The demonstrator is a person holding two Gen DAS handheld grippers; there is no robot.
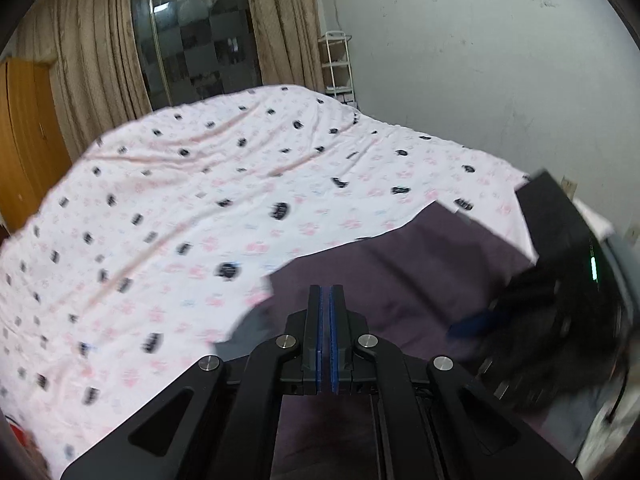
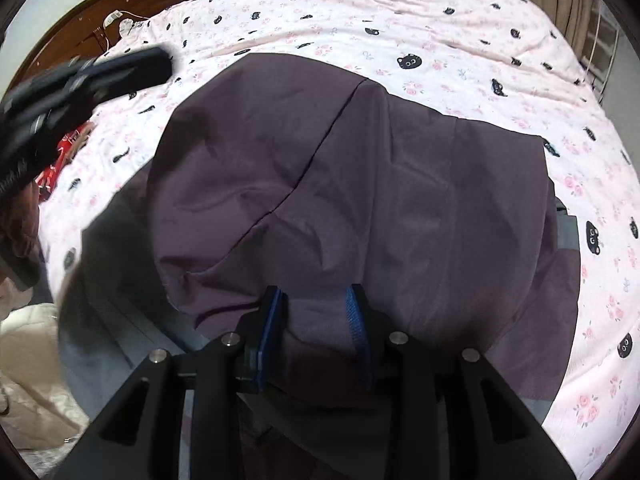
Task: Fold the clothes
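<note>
left gripper (image 1: 325, 300) clenched, empty | right gripper (image 2: 316, 304) parted around purple garment (image 2: 360, 184) | floral bedsheet (image 1: 180, 208), curtains (image 1: 92, 52)

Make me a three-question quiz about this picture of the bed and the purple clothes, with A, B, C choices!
1. Where does the purple garment lie?
A. on the bedsheet
B. on the white rack
C. on the floor

2. What colour are the pads on the fingers?
A. red
B. blue
C. yellow

3. How is the left gripper?
A. wide open
B. shut with nothing between
C. holding a sock

Answers:
1 A: it is spread on the pink cat-print bedsheet.
2 B: blue pads line the fingers in both views.
3 B: its fingers meet, while the right gripper stands open with purple cloth bunched between.
</note>
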